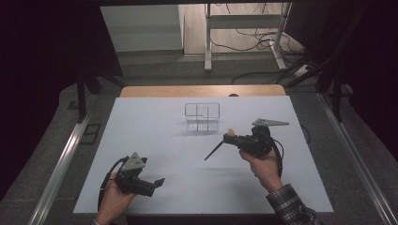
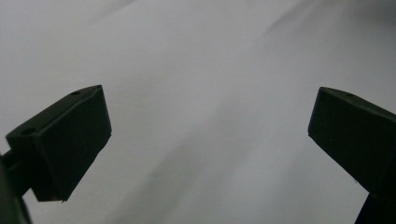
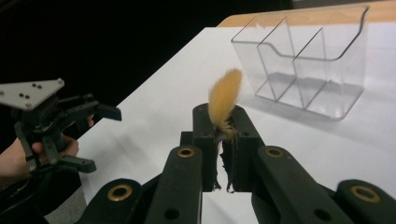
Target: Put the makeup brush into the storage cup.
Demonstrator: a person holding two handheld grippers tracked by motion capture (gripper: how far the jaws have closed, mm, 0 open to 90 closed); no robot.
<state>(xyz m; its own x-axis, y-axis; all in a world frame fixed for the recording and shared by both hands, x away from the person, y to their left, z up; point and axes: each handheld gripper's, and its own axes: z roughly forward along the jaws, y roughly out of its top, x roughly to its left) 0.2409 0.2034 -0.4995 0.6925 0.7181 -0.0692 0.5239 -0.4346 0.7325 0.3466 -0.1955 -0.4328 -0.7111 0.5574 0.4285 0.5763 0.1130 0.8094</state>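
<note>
Two hand-held grippers (image 1: 158, 182) (image 3: 223, 122), one brush (image 3: 225, 99), one clear organizer (image 3: 303, 65).

**Open bench, one organiser in the way**

The white bench (image 1: 155, 140) lies bare across its left and middle, so a hand passes freely there. The clear organiser (image 1: 202, 116) stands alone toward the far edge. The right gripper (image 1: 228, 137), with its brush (image 3: 224, 100), hovers just beside it; the left gripper (image 1: 157, 183) sits well apart, near the front edge.
</note>
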